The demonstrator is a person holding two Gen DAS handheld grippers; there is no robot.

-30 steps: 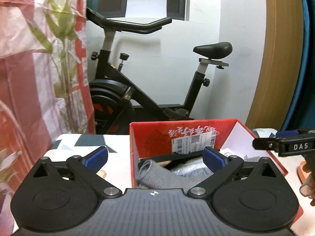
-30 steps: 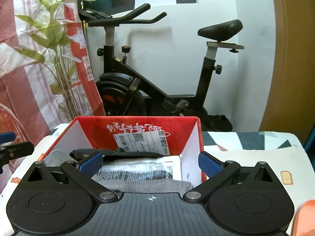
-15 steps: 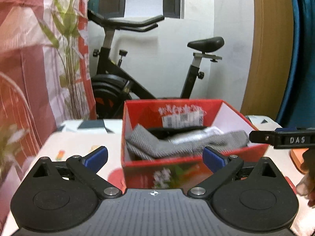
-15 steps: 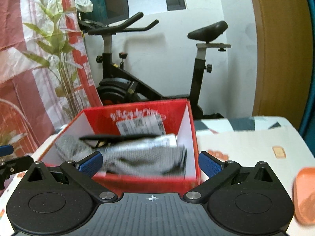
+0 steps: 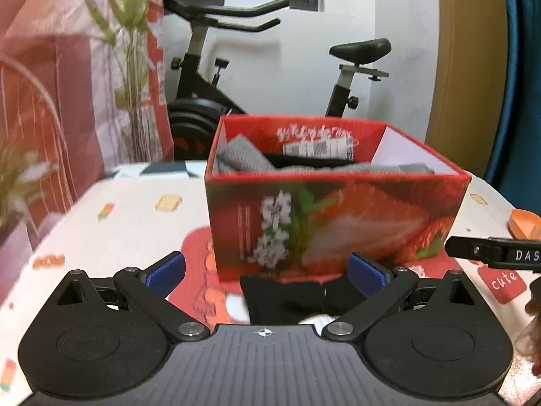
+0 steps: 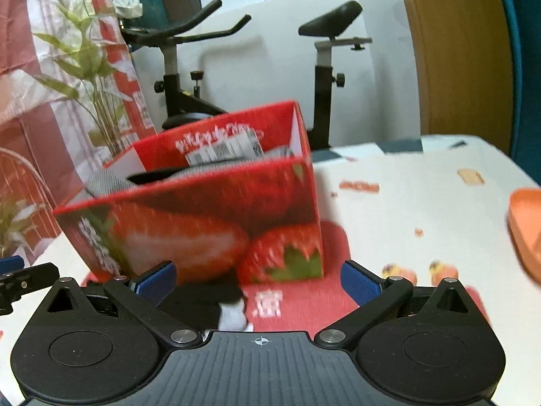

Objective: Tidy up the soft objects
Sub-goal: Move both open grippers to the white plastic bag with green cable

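Left wrist: both hand-held grippers gape, empty, before glossy cardboard box holding ribbed grey knitwear.

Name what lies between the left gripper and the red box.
A black cloth item lies on the table, before the red box, between the open left gripper fingers; left wrist view.

I see a red box printed with strawberries and white blossoms, holding grey and black cloth. My claws' fingertips are blue on black arms, and the worktop is cream with small orange motifs.
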